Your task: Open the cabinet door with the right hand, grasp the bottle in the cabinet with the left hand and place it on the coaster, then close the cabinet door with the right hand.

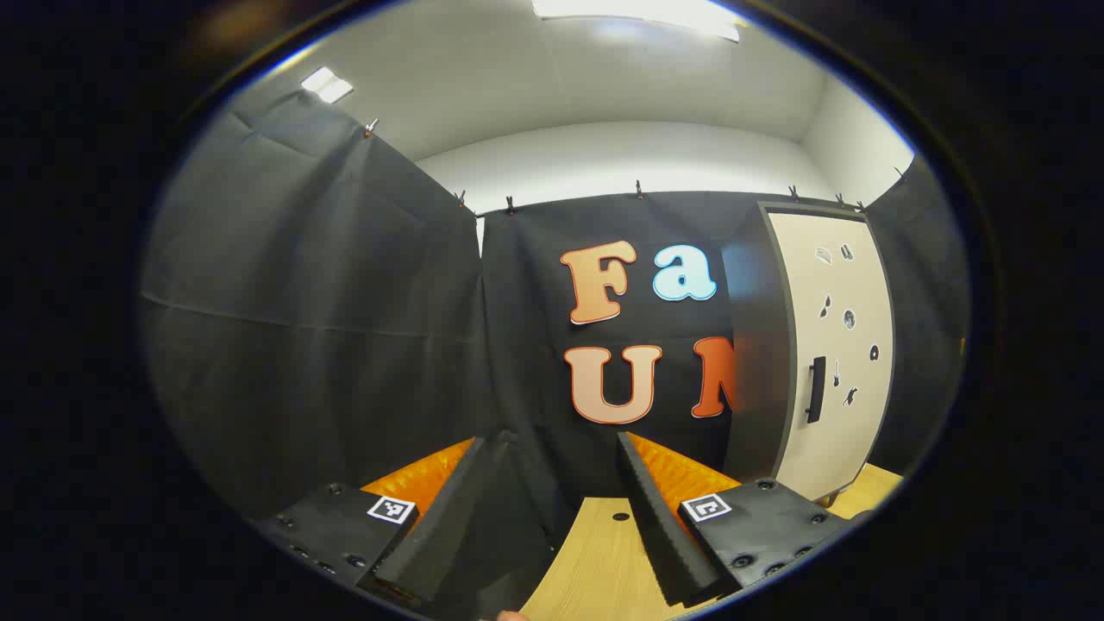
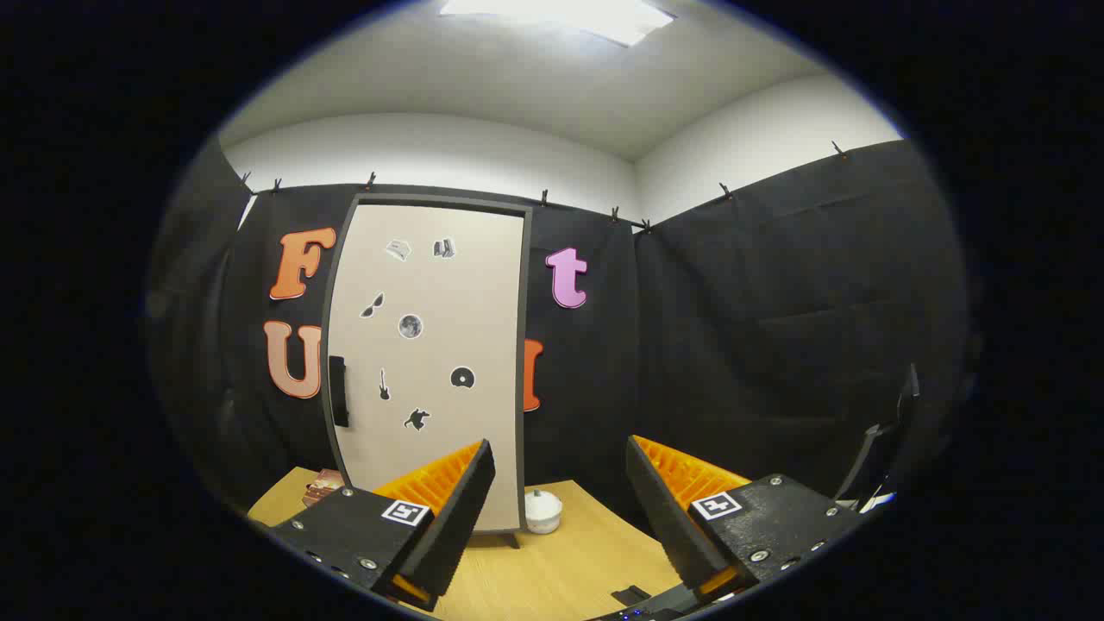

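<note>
Nothing is happening yet: the cabinet door (image 2: 427, 362) is sitting closed, and both the left gripper (image 1: 548, 509) and right gripper (image 2: 561, 509) are hanging wide apart, holding nothing.

Table (image 2: 552, 578): pale wood-grain, smooth, matt. Cabinet door (image 2: 431, 362): smooth matt beige panel, dark frame, black handle (image 2: 338, 392). Right gripper (image 2: 561, 509) fingers (image 2: 664, 509): ribbed orange plastic with black foam-like pads, matt black housings. Small white object (image 2: 542, 511) near the door: glossy.

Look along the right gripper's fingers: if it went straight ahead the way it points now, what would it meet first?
Probably the black cloth wall just right of the closed cabinet door. The right gripper is open and aims between the door's right edge and the wall; depth is unclear. The small white object sits lower on the table.
</note>
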